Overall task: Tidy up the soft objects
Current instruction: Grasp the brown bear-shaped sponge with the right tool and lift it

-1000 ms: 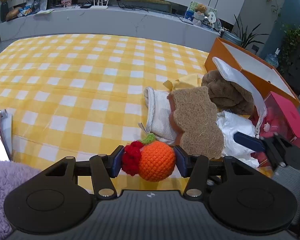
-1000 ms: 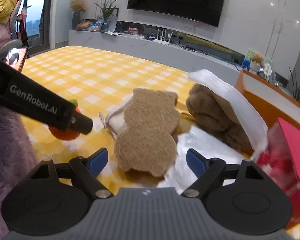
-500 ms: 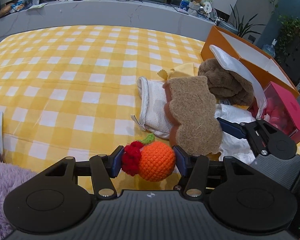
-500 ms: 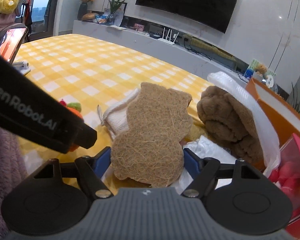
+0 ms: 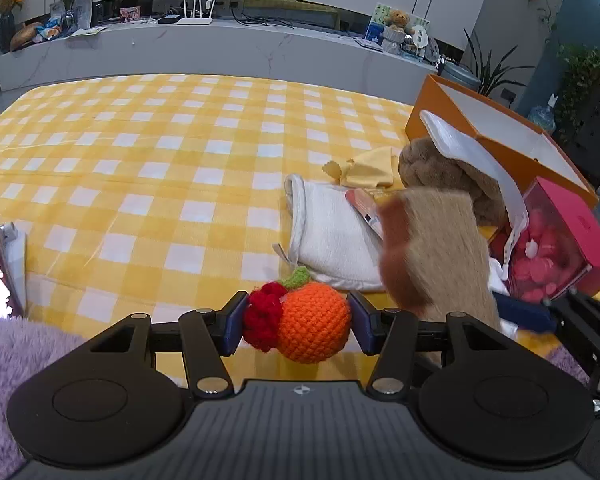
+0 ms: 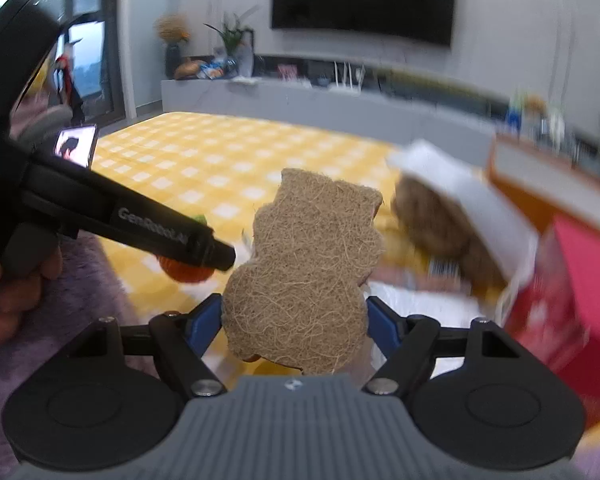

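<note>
My left gripper is shut on a crocheted orange fruit with a red berry and green leaf, held just above the yellow checked cloth. My right gripper is shut on a tan bear-shaped fibre sponge and holds it lifted and upright; the sponge shows blurred in the left wrist view. A white folded cloth, a yellow cloth and a brown plush toy lie on the table to the right.
An orange box stands at the far right with a white strap over the plush. A pink box of pink pieces sits beside it. Purple fluffy fabric lies near left. A phone stands at the left edge.
My right gripper has closed on the fibre sponge and lifted it up off the pile, uncovering a packet underneath. My left gripper keeps its hold on the crocheted fruit.
</note>
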{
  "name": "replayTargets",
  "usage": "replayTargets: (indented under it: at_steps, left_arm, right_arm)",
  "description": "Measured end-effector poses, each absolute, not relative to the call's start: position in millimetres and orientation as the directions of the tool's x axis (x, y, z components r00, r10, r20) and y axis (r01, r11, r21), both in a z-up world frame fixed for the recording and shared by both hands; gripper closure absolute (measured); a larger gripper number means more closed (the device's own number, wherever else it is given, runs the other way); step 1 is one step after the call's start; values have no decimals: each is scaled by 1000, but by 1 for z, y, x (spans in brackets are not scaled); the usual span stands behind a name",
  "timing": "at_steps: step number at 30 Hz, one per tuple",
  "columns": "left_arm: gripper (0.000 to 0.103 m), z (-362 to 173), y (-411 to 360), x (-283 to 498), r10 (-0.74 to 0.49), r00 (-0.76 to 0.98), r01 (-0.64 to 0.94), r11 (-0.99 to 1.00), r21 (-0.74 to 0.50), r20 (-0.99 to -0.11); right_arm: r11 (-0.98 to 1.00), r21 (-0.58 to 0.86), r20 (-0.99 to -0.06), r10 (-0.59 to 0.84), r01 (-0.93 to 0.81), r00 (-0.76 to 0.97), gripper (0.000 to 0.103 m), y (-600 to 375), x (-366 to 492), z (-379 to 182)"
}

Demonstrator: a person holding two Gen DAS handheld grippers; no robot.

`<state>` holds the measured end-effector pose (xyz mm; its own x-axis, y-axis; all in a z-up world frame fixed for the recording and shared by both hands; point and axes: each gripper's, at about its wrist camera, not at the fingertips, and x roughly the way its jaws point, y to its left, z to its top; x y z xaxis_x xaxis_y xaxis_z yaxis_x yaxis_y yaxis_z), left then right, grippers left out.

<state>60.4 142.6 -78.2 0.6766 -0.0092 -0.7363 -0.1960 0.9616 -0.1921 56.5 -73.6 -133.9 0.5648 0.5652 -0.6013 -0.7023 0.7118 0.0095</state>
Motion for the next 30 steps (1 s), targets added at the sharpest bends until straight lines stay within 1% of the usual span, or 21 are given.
replayTargets:
  at_steps: [5,7,14,21,28,29,30]
  left_arm:
    - [42,-77,132,48,-26,675,-171,967,-191,-737]
    - [42,-76,129,44,-25,678,-166,968,-187,-735]
    - [42,-75,126,37,-28,687,-157,970,-185,-726]
    - [42,-77,123,38,-17,681,-154,974,-165,-732]
    - [42,-80,121,41,-3,670,-153,978,-143,-743]
    - [42,-80,121,41,-3,669,-154,978,-142,-743]
    - [42,-80,121,41,-3,670,-154,978,-143,-743]
  right_arm:
    - [701,111,-687,566,-704,455,28,-89,48,-142]
    - [705,179,-721,568,-686,396,27,-93,50,-150]
    - [720,407,-745,617,-562,252,26,-111,66,-174]
    - [726,330,-719,608,-604,338,26,-109,50,-158]
    - [721,274,-720,592,-637,361,27,-95,46,-158]
    - [720,259,-724,586,-644,364,38,-92,46,-158]
    - [715,256,-726,586,-651,359,44,-89,47,-160]
